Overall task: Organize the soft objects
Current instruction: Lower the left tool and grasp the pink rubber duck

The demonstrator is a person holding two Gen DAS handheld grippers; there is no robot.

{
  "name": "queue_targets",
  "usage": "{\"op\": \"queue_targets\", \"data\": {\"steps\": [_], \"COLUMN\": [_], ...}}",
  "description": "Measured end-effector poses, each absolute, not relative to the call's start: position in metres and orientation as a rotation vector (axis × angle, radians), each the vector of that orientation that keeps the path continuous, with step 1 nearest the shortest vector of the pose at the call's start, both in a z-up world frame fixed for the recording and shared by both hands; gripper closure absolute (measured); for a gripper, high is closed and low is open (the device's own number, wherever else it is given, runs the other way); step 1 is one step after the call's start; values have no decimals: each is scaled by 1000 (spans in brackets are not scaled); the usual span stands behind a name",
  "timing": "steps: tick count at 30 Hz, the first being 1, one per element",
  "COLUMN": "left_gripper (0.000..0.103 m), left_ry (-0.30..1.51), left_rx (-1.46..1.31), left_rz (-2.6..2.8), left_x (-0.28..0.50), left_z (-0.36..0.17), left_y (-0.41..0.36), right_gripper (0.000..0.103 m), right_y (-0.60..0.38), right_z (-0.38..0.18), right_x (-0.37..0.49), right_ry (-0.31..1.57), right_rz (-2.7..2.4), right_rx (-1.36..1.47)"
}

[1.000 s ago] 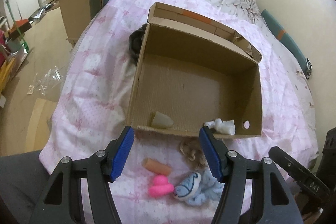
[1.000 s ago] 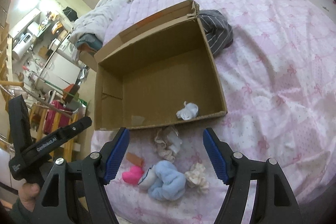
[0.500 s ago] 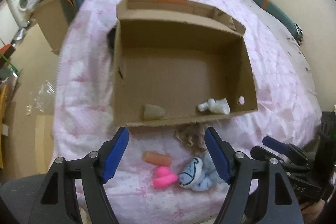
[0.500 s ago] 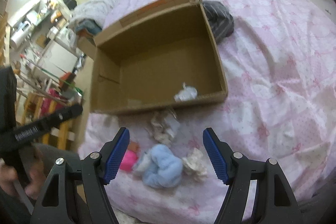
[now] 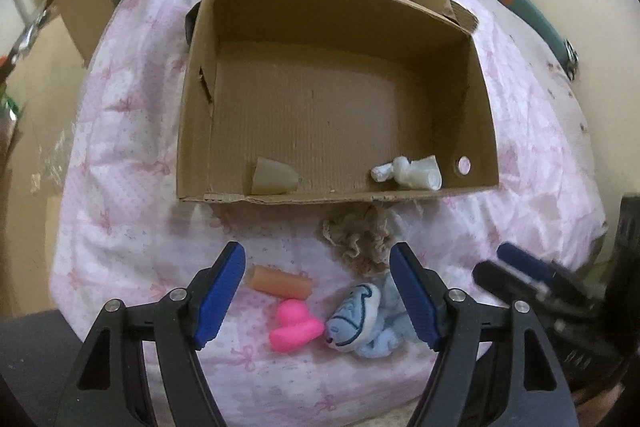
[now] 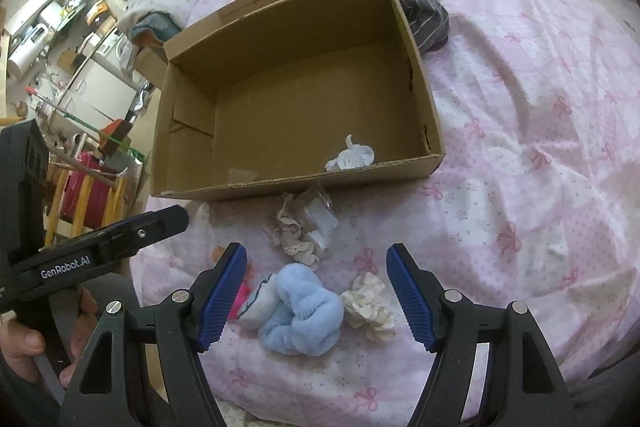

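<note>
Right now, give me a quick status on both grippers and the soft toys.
Left gripper open, empty. Right gripper open, above blue plush. Cardboard box holds two pale pieces; the other soft items lie on the bed outside. Nothing blocking.

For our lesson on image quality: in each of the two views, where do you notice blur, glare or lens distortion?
Left wrist view: the right gripper at the right edge is smeared by blur, while the cardboard box is sharp, its edges bowed by the fisheye. Right wrist view: bright glare at the top left corner, the pink bedspread bulges like a dome, and dark vignetting rings the frame.
</note>
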State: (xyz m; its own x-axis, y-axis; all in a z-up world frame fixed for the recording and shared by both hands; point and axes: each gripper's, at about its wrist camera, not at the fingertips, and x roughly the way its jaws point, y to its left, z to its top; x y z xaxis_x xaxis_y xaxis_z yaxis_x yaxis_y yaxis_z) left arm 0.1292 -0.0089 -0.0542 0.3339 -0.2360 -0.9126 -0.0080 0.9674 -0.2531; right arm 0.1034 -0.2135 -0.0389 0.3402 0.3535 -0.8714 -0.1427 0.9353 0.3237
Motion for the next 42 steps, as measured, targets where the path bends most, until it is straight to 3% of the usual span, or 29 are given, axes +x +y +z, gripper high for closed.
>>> {"op": "queue_targets", "data": {"steps": [12,31,36,39,41,42], "left_gripper": [31,31,32,44,62,62], "left_ry": [1250,1490,1484,1525,1543,1552], "left_rx": [-244,-448,-434,-431,-420,-405], "left_rz": [-87,-21,-54,-50,-52,-58], "left_x": [116,98,100,103,105,106], "left_z": [-65,-141,-142,-152,-156,-156], "left_y": [14,14,8,6,5,3], "right_gripper": [26,26,26,26,26,26], "right_y": [-224,-229,-229,-231,-229,-228], "right_z": [-41,-55,-65,-67,-67,-67], "right_x": [105,107,110,111,111,111], "right_ry": [1187,1248,1278,1284,1281,1281], "right_rz": [308,267,243,232,230,230], "right_rx": [267,274,241,248,241,238]}}
